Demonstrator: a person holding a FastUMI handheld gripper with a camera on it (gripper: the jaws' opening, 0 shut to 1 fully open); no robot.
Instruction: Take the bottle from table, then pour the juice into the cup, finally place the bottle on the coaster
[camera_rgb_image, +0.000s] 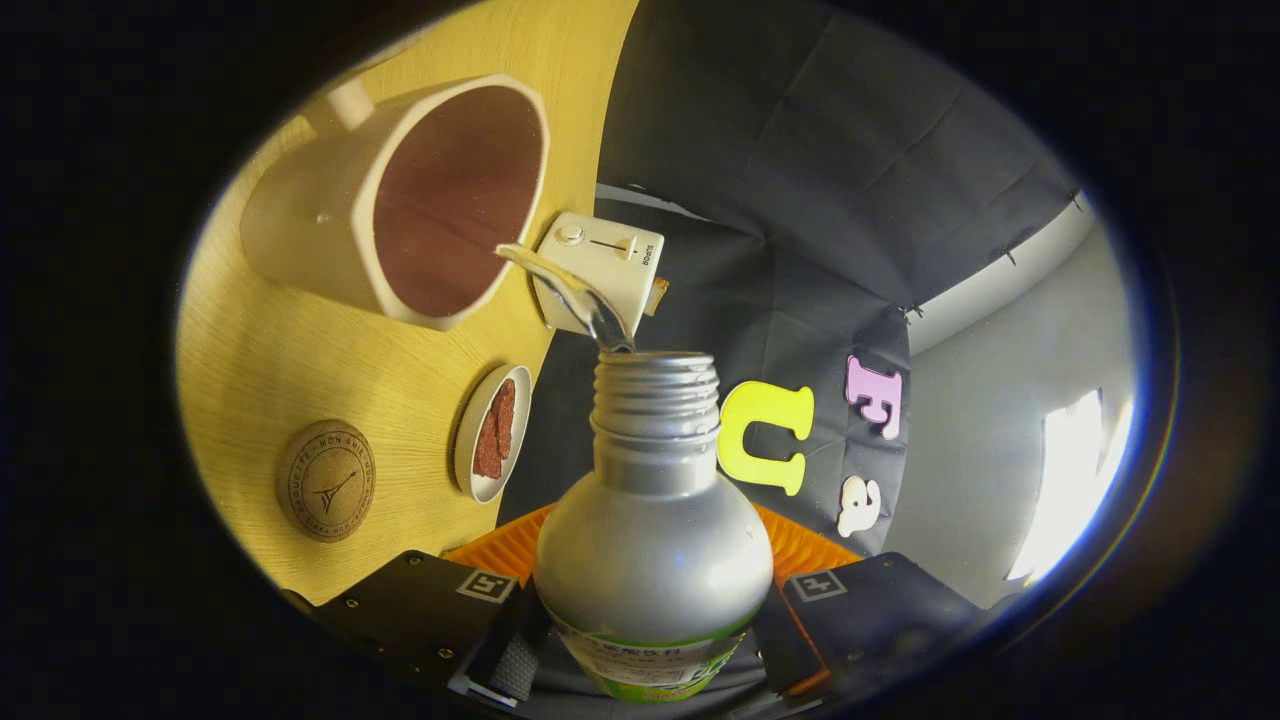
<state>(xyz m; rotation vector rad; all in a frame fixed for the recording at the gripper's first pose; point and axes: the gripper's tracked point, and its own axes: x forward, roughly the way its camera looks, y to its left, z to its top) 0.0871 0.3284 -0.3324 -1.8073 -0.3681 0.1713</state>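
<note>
With the bottle (652, 540) clamped between your gripper (640, 655) fingers, you pour juice (560, 285) into the cup (400, 200) at eleven o'clock; the coaster (326, 481) at nine o'clock awaits.

Setting: I read a staged kitchen booth | wooden table (300, 350) with toaster (600, 270) | plate (478, 440) near toaster | cloth wall (800, 150) behind toaster

Hand-held gripper (648, 640) clamped on silver bottle (652, 540), one finger pressing each side of its body. Bottle uncapped, tilted; clear stream (560, 285) runs from its mouth into the white cup (400, 200) ahead. Cup interior dark reddish. Wooden table (300, 360) also carries a round cork coaster (326, 480), small dish of reddish pieces (492, 432), white toaster (600, 270) beyond.
</note>
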